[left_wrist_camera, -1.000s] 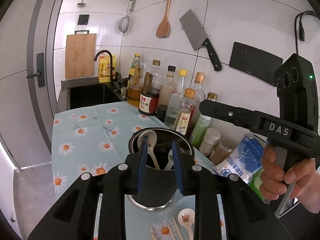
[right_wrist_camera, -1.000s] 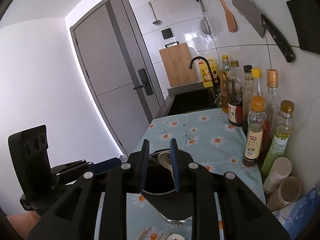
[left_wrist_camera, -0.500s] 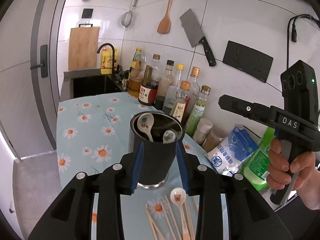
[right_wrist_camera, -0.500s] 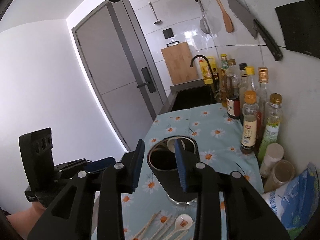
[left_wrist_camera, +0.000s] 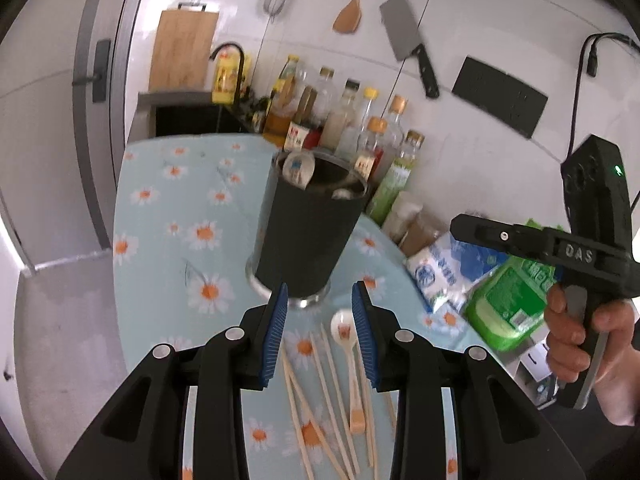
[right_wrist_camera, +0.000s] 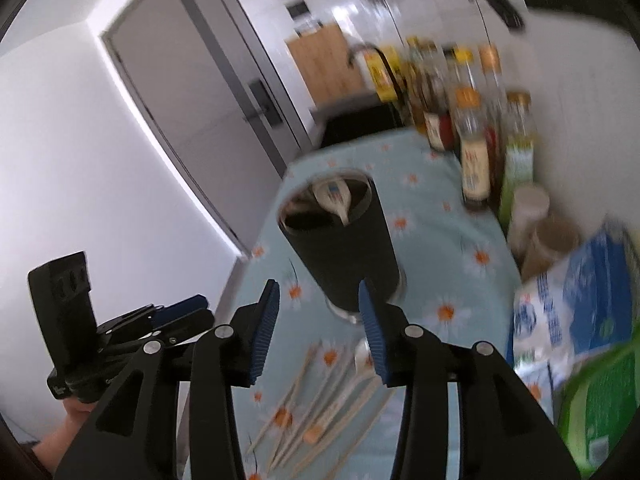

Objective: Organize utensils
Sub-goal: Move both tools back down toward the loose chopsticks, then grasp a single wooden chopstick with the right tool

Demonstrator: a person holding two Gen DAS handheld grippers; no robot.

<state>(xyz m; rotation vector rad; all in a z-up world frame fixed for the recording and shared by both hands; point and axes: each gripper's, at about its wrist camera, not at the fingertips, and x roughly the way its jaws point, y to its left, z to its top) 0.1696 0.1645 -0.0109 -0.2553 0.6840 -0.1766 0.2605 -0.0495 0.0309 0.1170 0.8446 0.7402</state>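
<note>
A black utensil holder (left_wrist_camera: 312,232) stands on the daisy tablecloth (left_wrist_camera: 168,216) with white spoons (left_wrist_camera: 298,166) inside. In front of it lie several wooden chopsticks (left_wrist_camera: 332,392) and a white spoon (left_wrist_camera: 345,328). My left gripper (left_wrist_camera: 319,300) hovers open above them, just short of the holder's base, nothing between its jaws. In the right wrist view the holder (right_wrist_camera: 340,240) is blurred. My right gripper (right_wrist_camera: 318,300) hangs before it, jaws opening and empty, over the chopsticks (right_wrist_camera: 304,412). A hand holds the right gripper (left_wrist_camera: 460,226) off to the right; the left gripper (right_wrist_camera: 196,308) shows at lower left.
Sauce and oil bottles (left_wrist_camera: 372,136) line the tiled wall behind the holder. White and blue bags (left_wrist_camera: 440,268) and a green pack (left_wrist_camera: 508,304) crowd the right side. A sink (left_wrist_camera: 188,120) lies at the far end. The table's left edge (left_wrist_camera: 116,240) drops to the floor.
Both grippers have drawn back and down from over the holder's mouth, and their jaws have widened. The chopsticks and loose spoon on the cloth have come into view.
</note>
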